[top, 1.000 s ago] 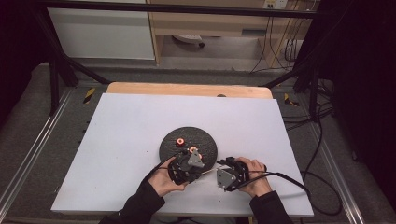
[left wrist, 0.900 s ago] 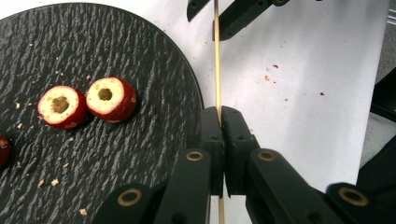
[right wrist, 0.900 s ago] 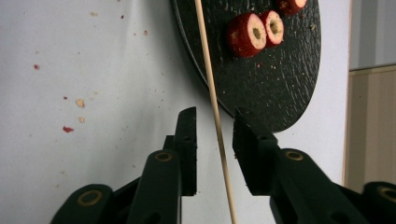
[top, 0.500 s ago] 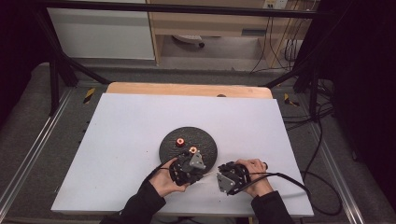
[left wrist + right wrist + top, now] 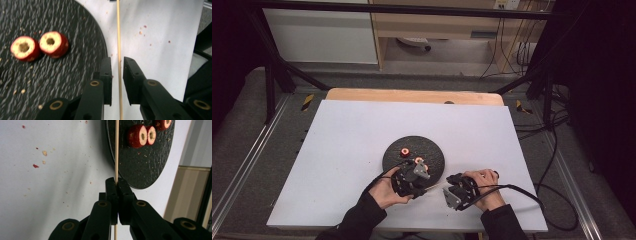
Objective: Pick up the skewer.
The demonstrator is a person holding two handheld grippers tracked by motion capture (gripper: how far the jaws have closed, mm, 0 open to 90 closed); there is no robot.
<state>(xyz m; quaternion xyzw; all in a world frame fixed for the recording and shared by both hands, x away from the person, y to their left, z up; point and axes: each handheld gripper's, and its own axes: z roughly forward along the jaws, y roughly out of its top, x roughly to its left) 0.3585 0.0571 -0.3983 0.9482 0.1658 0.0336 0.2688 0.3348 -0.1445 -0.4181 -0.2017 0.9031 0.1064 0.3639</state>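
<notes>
Right gripper (image 5: 116, 185) clamped tight on the skewer (image 5: 116, 150), which runs forward past the plate (image 5: 150, 165) edge. Left gripper (image 5: 117, 67) jaws slightly apart, straddling the same skewer, no contact visible. Two cored red fruit pieces (image 5: 40, 46) sit on the plate ahead-left of left gripper; red crumbs on the table (image 5: 342, 145).

A white-topped bench (image 5: 352, 150) carries a round black plate (image 5: 432, 150) near its front middle. Red and tan crumbs (image 5: 40, 152) speckle the bench beside the plate.
</notes>
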